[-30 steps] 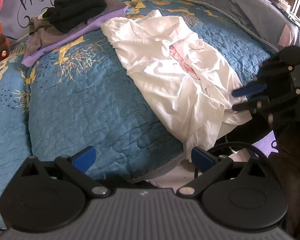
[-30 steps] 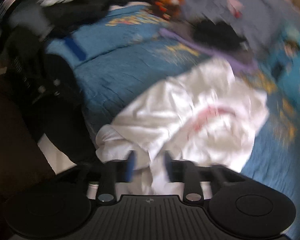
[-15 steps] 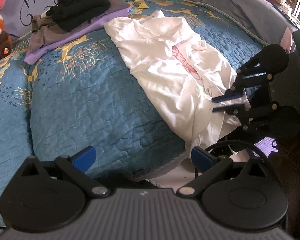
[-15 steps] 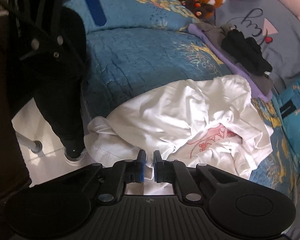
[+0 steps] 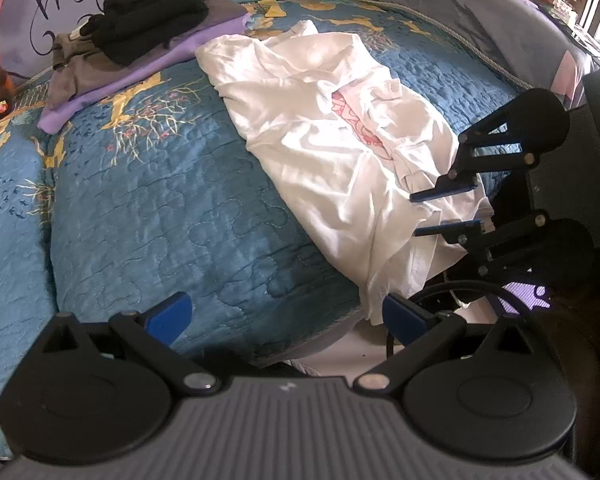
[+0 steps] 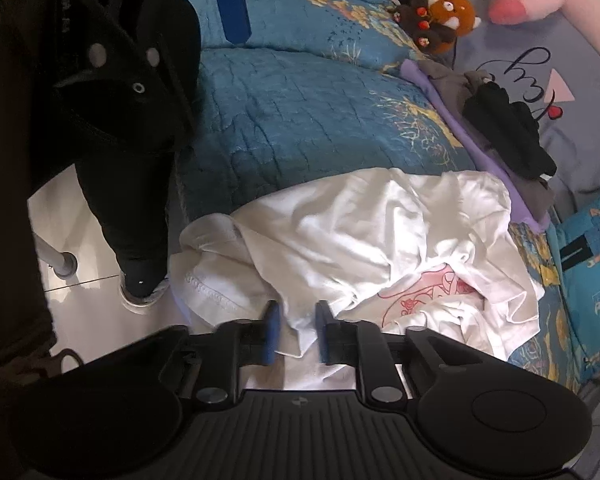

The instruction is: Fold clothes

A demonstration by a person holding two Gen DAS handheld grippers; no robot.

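A crumpled white T-shirt (image 5: 332, 140) with a pink print lies on the blue quilted bed, one end hanging over the bed's edge. It also shows in the right wrist view (image 6: 364, 236). My left gripper (image 5: 286, 314) is open wide and empty, held over the bed's near edge to the left of the shirt. My right gripper (image 6: 296, 330) is partly open, its blue pads on either side of the shirt's hanging hem; it also shows in the left wrist view (image 5: 444, 212). The cloth between the pads is not pinched.
A stack of folded clothes (image 5: 140, 48), purple, grey and black, lies at the back of the bed (image 5: 160, 208). A plush toy (image 6: 440, 16) and pillows (image 6: 548, 92) line the head end. The person's leg (image 6: 136, 200) stands on the white floor beside the bed.
My right gripper has opened from nearly shut to partly open and has moved in over the shirt's hanging hem. My left gripper has stayed open and nearly still.
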